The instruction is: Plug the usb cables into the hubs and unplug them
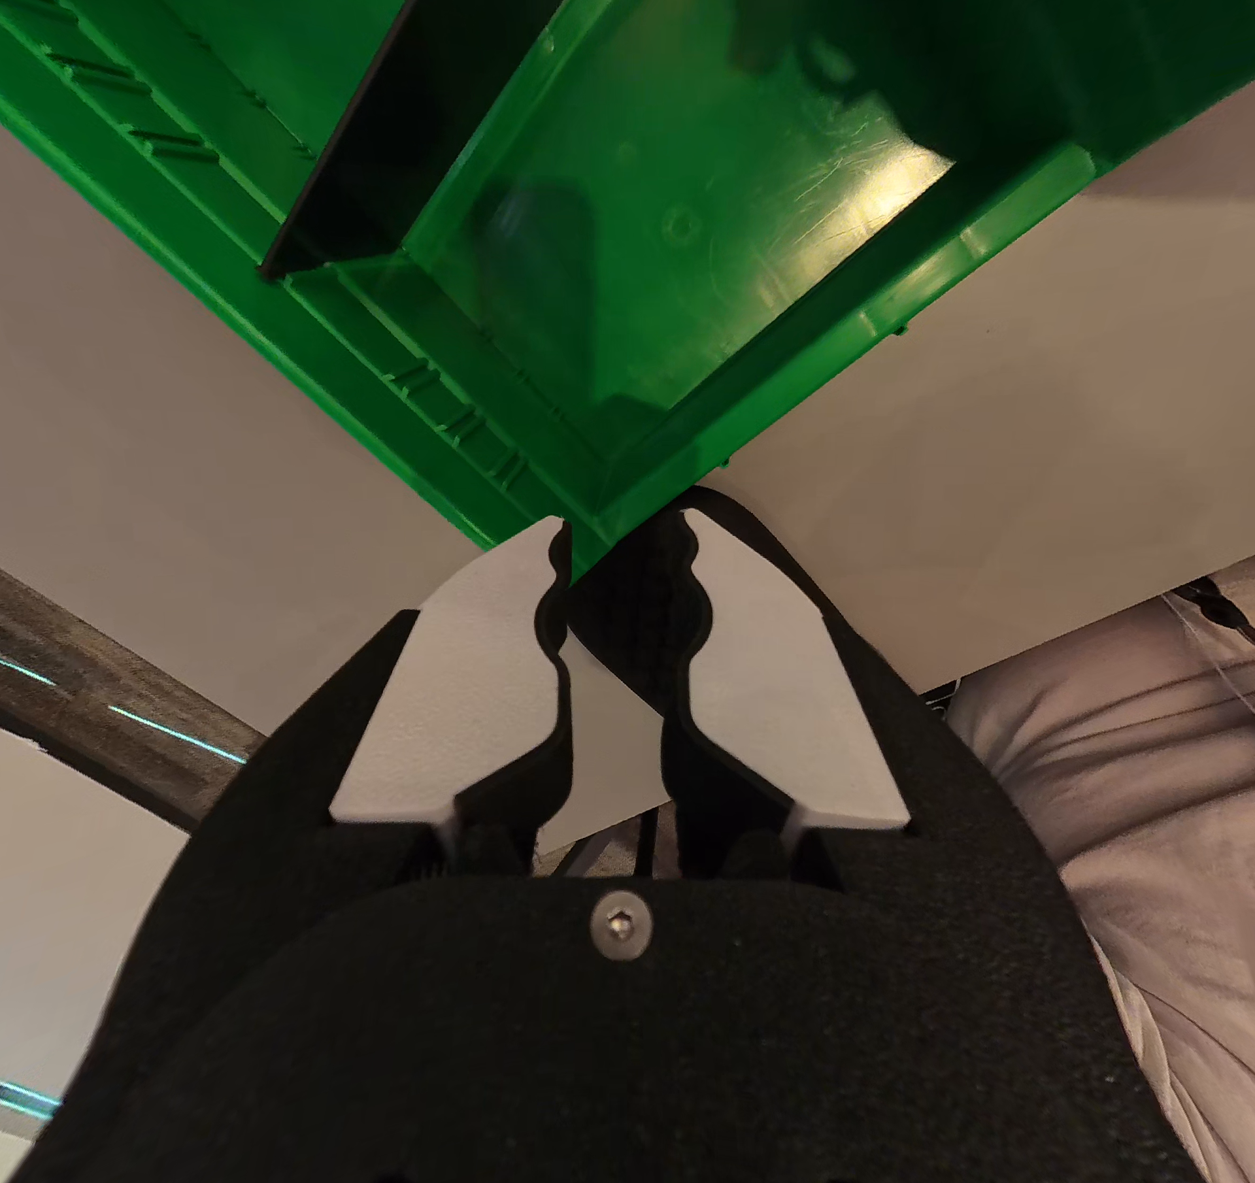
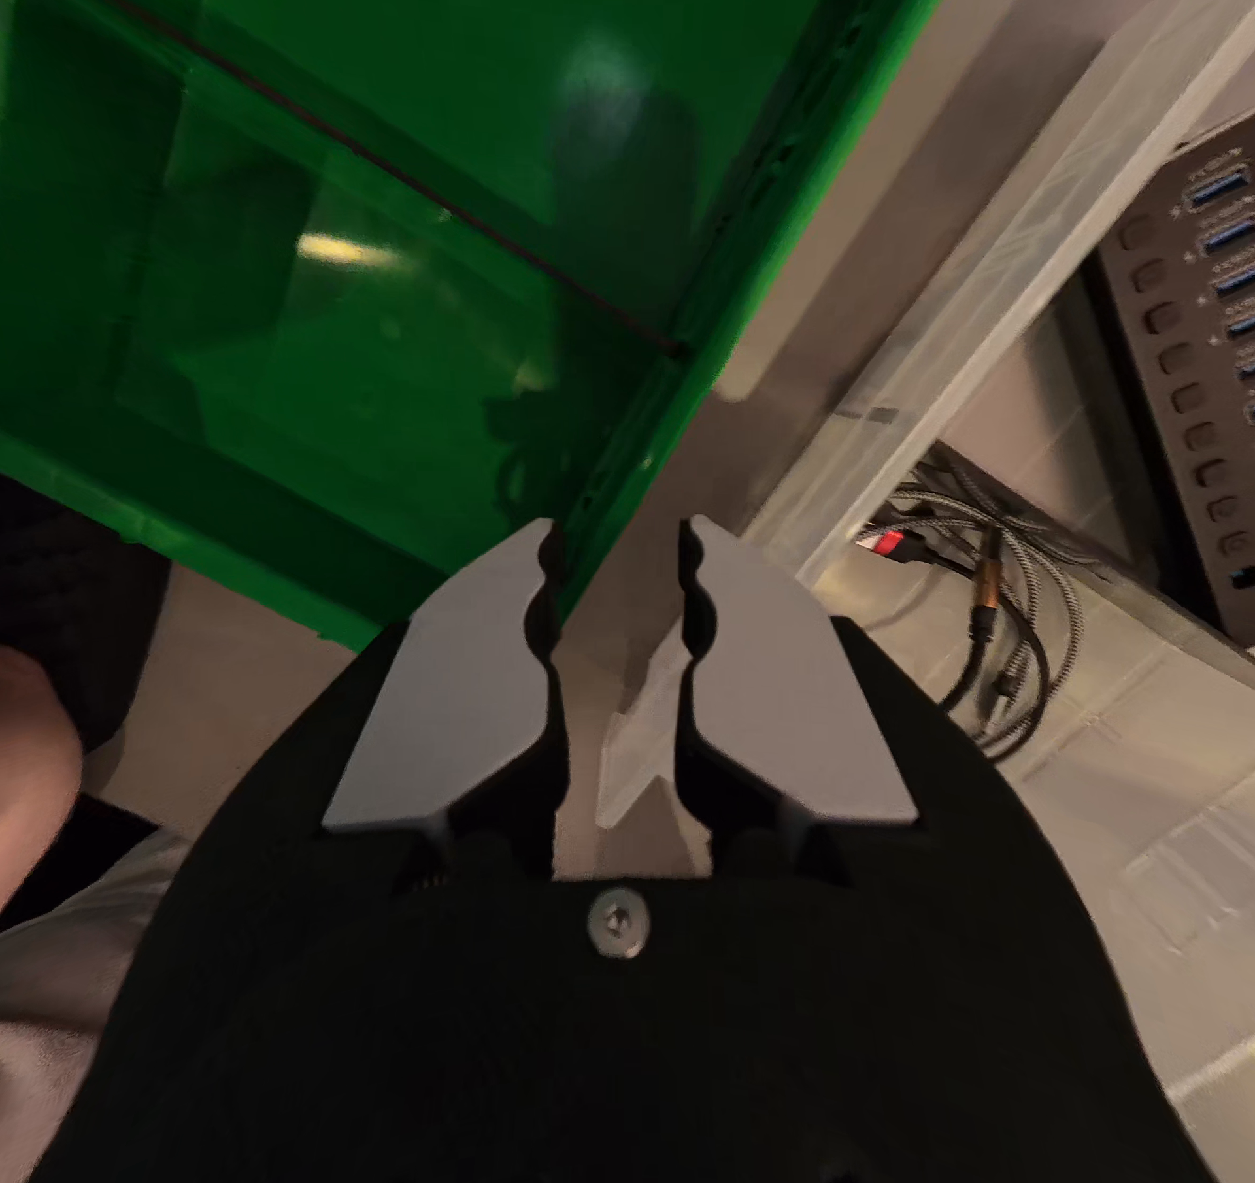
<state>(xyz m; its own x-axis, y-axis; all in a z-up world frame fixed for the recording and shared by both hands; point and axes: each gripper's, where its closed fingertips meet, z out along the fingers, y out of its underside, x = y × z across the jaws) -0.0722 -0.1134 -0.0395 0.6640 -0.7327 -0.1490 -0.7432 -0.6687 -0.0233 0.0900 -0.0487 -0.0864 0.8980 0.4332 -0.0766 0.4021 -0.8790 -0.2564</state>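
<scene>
Both hand-held grippers were released, holding nothing: left hand-held gripper had its jaws apart over the corner of a green bin, right hand-held gripper had its jaws apart beside the same bin. USB hub lay ahead and to the right of the right hand-held gripper, long axis running away from it, port row facing up. Braided usb cables sat coiled nearer, just right of its fingertips, in a clear tray. Right side judged closer to the cables; neither showed in the left wrist view. Pale bench carried the bin; grey fabric at the lower right of the left wrist view
</scene>
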